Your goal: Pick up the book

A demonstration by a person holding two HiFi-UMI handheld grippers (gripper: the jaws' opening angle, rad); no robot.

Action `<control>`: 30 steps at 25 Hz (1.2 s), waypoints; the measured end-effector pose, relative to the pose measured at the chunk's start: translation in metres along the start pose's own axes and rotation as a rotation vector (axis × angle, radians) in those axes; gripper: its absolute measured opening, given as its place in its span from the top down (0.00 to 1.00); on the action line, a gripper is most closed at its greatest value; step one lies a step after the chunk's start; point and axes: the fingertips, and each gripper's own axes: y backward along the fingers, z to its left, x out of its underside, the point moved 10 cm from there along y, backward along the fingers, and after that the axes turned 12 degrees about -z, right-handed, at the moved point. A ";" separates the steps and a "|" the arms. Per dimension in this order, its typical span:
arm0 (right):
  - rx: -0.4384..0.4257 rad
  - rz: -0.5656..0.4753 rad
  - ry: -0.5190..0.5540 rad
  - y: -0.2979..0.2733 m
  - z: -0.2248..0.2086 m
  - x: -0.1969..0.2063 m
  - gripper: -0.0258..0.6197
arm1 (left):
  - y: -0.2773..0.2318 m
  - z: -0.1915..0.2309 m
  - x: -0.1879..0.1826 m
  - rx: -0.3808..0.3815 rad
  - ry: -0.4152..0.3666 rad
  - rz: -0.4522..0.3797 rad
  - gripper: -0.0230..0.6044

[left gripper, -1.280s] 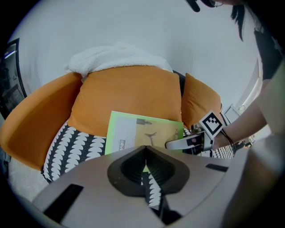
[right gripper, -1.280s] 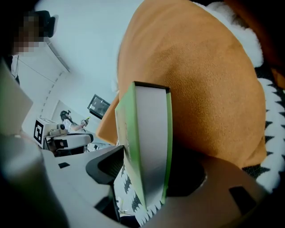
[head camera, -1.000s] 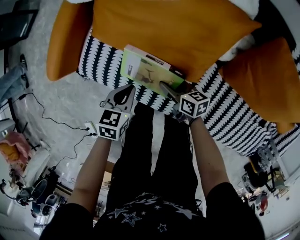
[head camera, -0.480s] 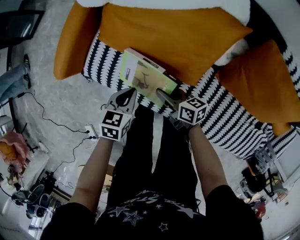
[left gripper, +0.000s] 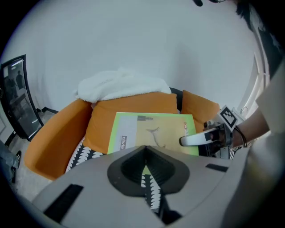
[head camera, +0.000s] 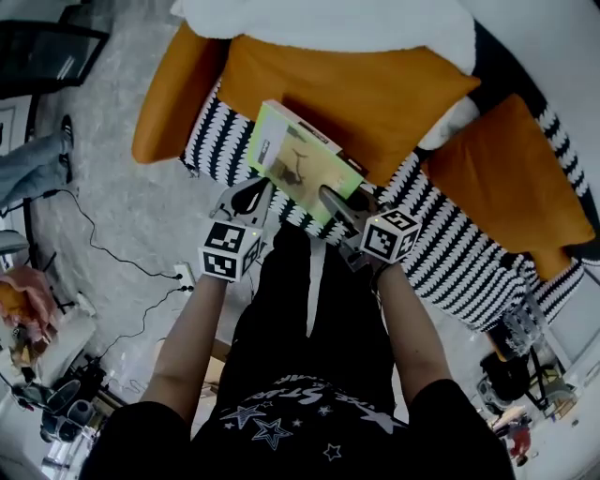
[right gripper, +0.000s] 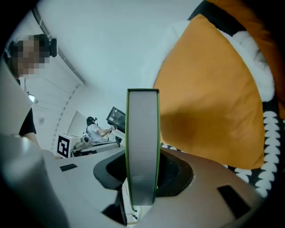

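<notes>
The book [head camera: 295, 159] has a green and yellow cover and hangs lifted above the striped sofa seat [head camera: 441, 234]. My right gripper [head camera: 335, 199] is shut on its near right corner. In the right gripper view the book's grey, green-edged side [right gripper: 142, 133] stands upright between the jaws. My left gripper [head camera: 253, 190] is shut and empty, just under the book's near left edge; I cannot tell whether it touches. From the left gripper view the cover [left gripper: 151, 131] faces me, with the right gripper [left gripper: 192, 140] clamped at its right side.
Orange cushions [head camera: 356, 84] and an orange armrest [head camera: 173, 94] line the sofa, with a white blanket [head camera: 328, 23] along its back. Cables [head camera: 112, 244] and a power strip lie on the grey floor at left. My legs [head camera: 309, 309] stand against the sofa's front.
The right gripper shut on the book and raised it off the seat. Both grippers have risen, and the book now sits higher and more tilted in view.
</notes>
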 end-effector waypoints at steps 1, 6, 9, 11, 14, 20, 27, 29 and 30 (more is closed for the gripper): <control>-0.002 -0.012 0.012 -0.001 0.005 -0.006 0.74 | 0.002 0.002 -0.006 -0.006 -0.007 -0.014 0.95; -0.020 -0.057 0.045 0.010 0.036 -0.031 0.74 | 0.014 -0.005 -0.029 -0.011 -0.022 -0.057 0.95; -0.043 -0.082 0.055 0.015 0.053 -0.047 0.74 | 0.022 -0.009 -0.046 -0.015 -0.025 -0.096 0.95; -0.063 -0.092 0.069 0.017 0.066 -0.059 0.74 | 0.028 -0.012 -0.058 -0.018 -0.020 -0.123 0.95; -0.073 -0.103 0.083 0.027 0.091 -0.069 0.74 | 0.045 -0.019 -0.073 -0.014 -0.020 -0.148 0.95; -0.063 -0.164 0.055 0.041 0.131 -0.078 0.74 | 0.080 -0.021 -0.101 -0.012 -0.046 -0.210 0.95; -0.067 -0.211 0.117 0.053 0.177 -0.103 0.74 | 0.126 -0.021 -0.121 -0.016 -0.049 -0.282 0.95; -0.069 -0.223 0.151 0.056 0.190 -0.110 0.74 | 0.139 -0.022 -0.122 -0.010 -0.046 -0.297 0.95; -0.071 -0.232 0.166 0.056 0.197 -0.115 0.74 | 0.145 -0.022 -0.124 -0.006 -0.044 -0.307 0.95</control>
